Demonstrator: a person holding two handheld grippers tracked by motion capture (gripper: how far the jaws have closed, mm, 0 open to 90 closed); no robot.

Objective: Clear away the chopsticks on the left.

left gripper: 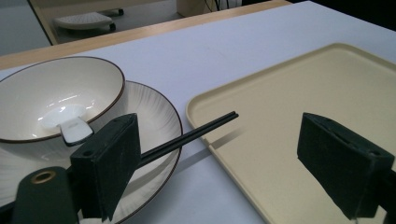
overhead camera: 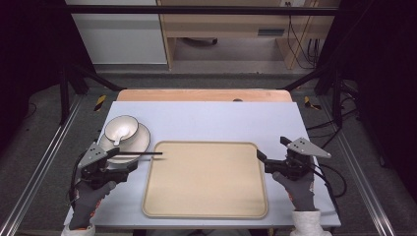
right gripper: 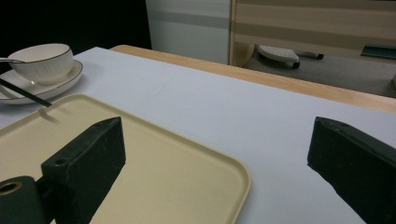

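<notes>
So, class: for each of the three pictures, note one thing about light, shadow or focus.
High view: dark at both sides, the table evenly lit. Left gripper view: glare on the inside of the bowl, the chopsticks throw a shadow onto the tray, the near claw pads look soft. Right gripper view: black backdrop at upper left, near pads blurred.

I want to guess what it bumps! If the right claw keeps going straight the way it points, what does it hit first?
Probably nothing soon. The right claw is open, pointing past the tray's corner over bare table. The way looks free to the far edge, though depth is hard to judge.
</notes>
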